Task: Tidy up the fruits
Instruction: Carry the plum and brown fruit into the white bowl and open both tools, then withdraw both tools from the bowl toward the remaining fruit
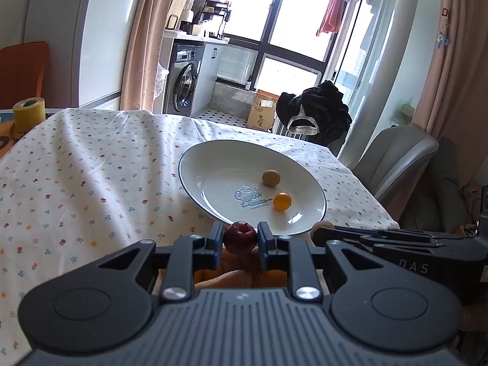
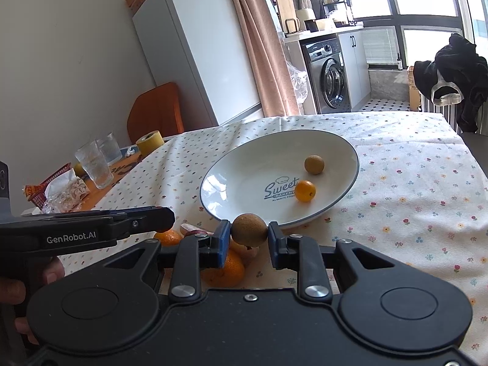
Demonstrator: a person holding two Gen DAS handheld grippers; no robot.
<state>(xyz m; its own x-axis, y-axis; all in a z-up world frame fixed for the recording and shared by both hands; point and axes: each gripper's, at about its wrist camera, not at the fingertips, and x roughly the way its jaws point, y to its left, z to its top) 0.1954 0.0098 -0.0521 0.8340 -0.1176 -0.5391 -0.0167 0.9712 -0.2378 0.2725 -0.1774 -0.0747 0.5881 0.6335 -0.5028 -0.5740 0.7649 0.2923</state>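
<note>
A small dark red apple point(image 1: 240, 235) is clamped between the pads of the left hand-held gripper point(image 1: 240, 238), and a brown kiwi point(image 2: 249, 229) is gripped by the right hand-held gripper point(image 2: 249, 233). Just ahead of both, a white plate point(image 2: 231, 167) is seen on the cloth-covered counter point(image 1: 91, 167), with a small brown fruit point(image 2: 314, 164) and a small orange fruit point(image 2: 305, 191) lying apart in it. Beneath the two grippers, several oranges point(image 2: 225, 270) are heaped on the counter. Far to the left of the right gripper, drinking glasses point(image 2: 93, 164) and a yellow tape roll point(image 2: 150, 141) are found.
</note>
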